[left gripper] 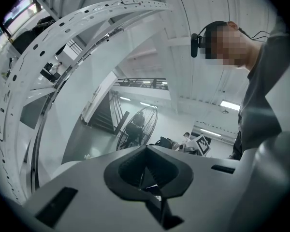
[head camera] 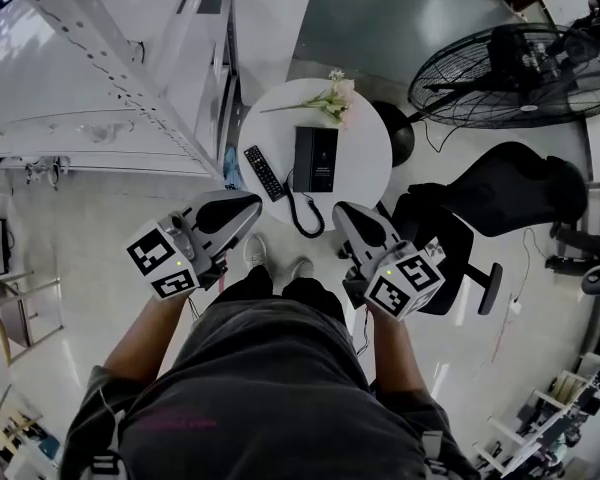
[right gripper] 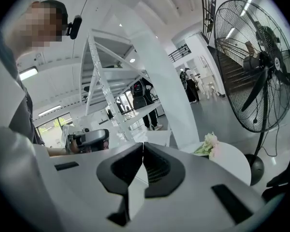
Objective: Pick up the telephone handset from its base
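Note:
A black telephone base lies on the round white table. Its handset looks to rest along the base's left side, and a cord loops off the table's near edge. Both grippers hover short of the table, above the person's feet. My left gripper is shut and empty, and my left gripper looks past the table toward a fan. My right gripper is shut with nothing in it. The right gripper view catches only the table's edge; the phone is hidden there.
A black remote-like bar with buttons lies left of the phone, and pale flowers lie at the table's far side. A big floor fan and a black office chair stand to the right. A white metal rack stands to the left.

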Available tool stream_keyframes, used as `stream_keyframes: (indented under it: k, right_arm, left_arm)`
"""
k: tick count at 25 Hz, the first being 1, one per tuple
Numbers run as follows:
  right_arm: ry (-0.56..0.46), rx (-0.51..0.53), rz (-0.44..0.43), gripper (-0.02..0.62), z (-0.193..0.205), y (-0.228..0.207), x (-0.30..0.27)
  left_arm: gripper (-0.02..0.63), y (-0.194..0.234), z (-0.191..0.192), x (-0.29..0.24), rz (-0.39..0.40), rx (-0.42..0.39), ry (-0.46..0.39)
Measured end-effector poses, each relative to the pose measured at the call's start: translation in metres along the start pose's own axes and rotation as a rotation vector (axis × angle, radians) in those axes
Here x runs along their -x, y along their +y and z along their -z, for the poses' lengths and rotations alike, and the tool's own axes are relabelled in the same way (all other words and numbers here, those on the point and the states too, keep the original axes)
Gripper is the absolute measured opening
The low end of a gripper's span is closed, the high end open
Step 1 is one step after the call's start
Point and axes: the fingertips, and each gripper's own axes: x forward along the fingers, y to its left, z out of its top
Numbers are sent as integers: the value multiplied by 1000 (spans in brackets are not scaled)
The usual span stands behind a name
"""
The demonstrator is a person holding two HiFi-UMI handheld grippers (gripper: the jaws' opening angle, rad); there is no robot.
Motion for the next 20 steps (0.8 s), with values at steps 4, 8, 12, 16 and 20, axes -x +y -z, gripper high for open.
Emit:
stream_keyframes:
  k: [4,8,12,16,20]
  right_arm:
    - [17,1,2,20,-2,-10,-9]
    - [32,-4,-22,20,-5,-23,-21]
    - [56,-2,-48,20,-10,-42,-33]
    - [75,-2,-73,20,-17,-65,-42]
    - [107,-7,-98,20,-19,-89,-49]
  left_arm:
    - [14,14,4,-5,-16,14,8]
    - [14,29,10,-16,-45,20,29]
    - [14,44,18,-32,-85,27,46]
    - [14,60,28,-51,-131,43,62]
    - [14,81,48,-70,-184,74,89]
